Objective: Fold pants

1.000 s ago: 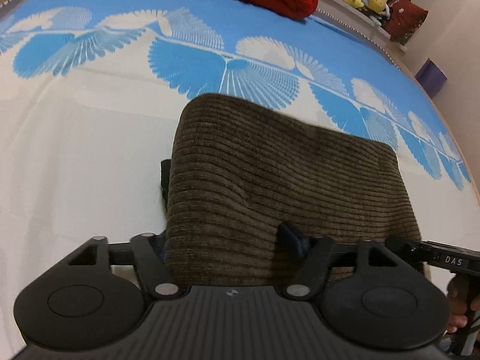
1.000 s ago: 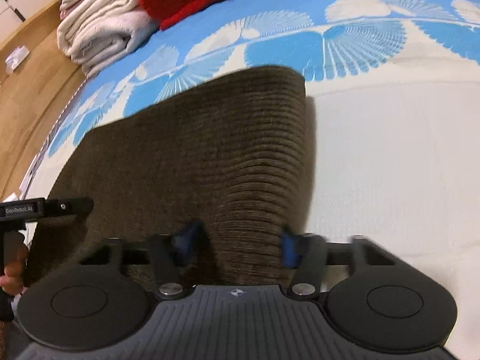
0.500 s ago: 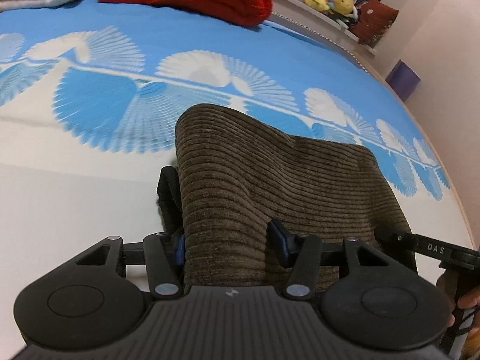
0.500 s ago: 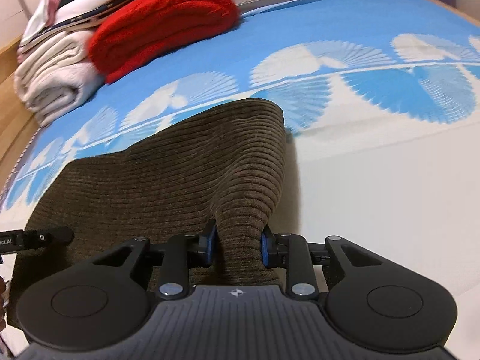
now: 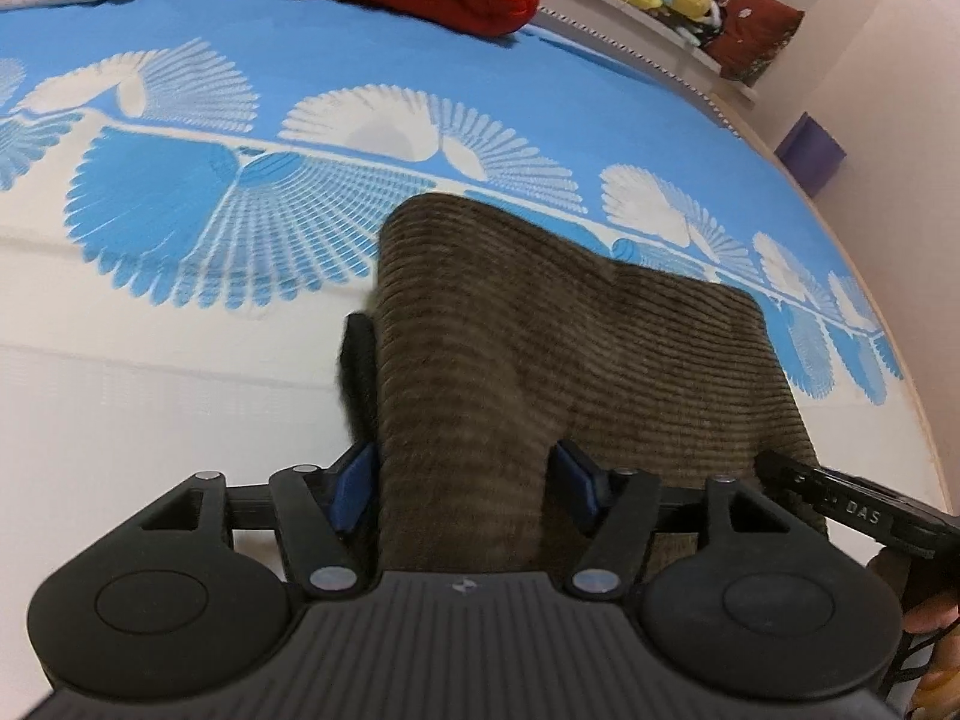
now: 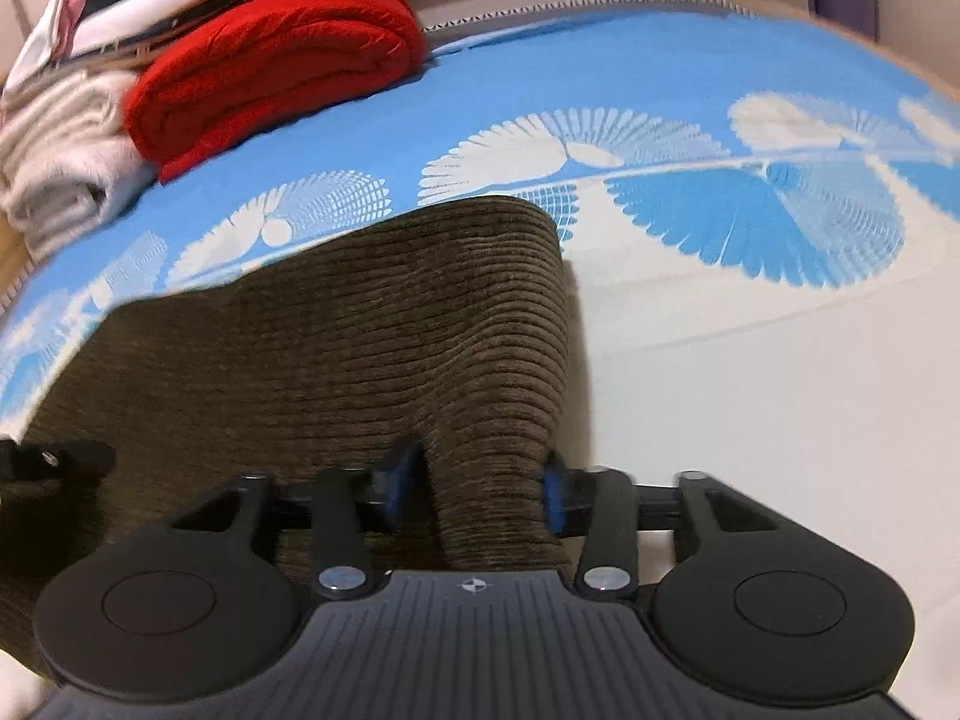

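Your left gripper (image 5: 462,483) and right gripper (image 6: 474,489) have just been opening, brown ribbed corduroy pants (image 5: 576,360) between their jaws on the blue-and-white patterned bedspread (image 5: 180,300). Pull back carelessly and the fold drags open. The red folded blanket (image 6: 276,72) lies well apart; nothing blocks you.

Pants folded across the bed, near my grippers.
I see the brown corduroy pants (image 5: 576,360) on the blue-and-white patterned bedspread (image 5: 180,312); behind them lies a red folded blanket (image 6: 270,78), pale folded laundry (image 6: 54,162) at its left.
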`<act>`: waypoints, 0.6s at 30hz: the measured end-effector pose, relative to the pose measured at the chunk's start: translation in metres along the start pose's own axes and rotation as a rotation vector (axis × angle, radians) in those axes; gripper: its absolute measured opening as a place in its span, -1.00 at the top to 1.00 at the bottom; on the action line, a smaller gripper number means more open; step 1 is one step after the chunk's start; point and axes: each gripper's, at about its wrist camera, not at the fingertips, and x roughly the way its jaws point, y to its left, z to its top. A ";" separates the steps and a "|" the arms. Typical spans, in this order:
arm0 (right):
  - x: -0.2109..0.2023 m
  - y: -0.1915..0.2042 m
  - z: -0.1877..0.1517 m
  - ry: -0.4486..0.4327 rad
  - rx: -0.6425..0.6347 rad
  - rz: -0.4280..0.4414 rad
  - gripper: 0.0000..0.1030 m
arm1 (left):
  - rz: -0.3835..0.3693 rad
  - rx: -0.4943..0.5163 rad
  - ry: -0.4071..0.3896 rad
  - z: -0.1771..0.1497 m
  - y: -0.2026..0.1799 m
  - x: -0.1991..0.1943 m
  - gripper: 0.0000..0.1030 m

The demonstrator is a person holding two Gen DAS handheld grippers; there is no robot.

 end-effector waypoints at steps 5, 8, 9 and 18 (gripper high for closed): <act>-0.053 0.001 -0.017 0.024 -0.145 0.123 -0.42 | 0.048 0.112 0.024 -0.024 0.006 -0.027 -0.65; -0.063 0.006 -0.045 0.106 -0.300 0.178 -0.46 | 0.030 0.119 0.033 -0.046 0.017 -0.027 -0.73; -0.059 0.007 -0.054 0.125 -0.331 0.172 -0.47 | 0.019 0.114 0.035 -0.051 0.021 -0.024 -0.79; -0.087 0.014 -0.050 0.045 -0.251 0.103 -0.65 | 0.100 0.102 -0.069 -0.065 -0.003 -0.077 -0.94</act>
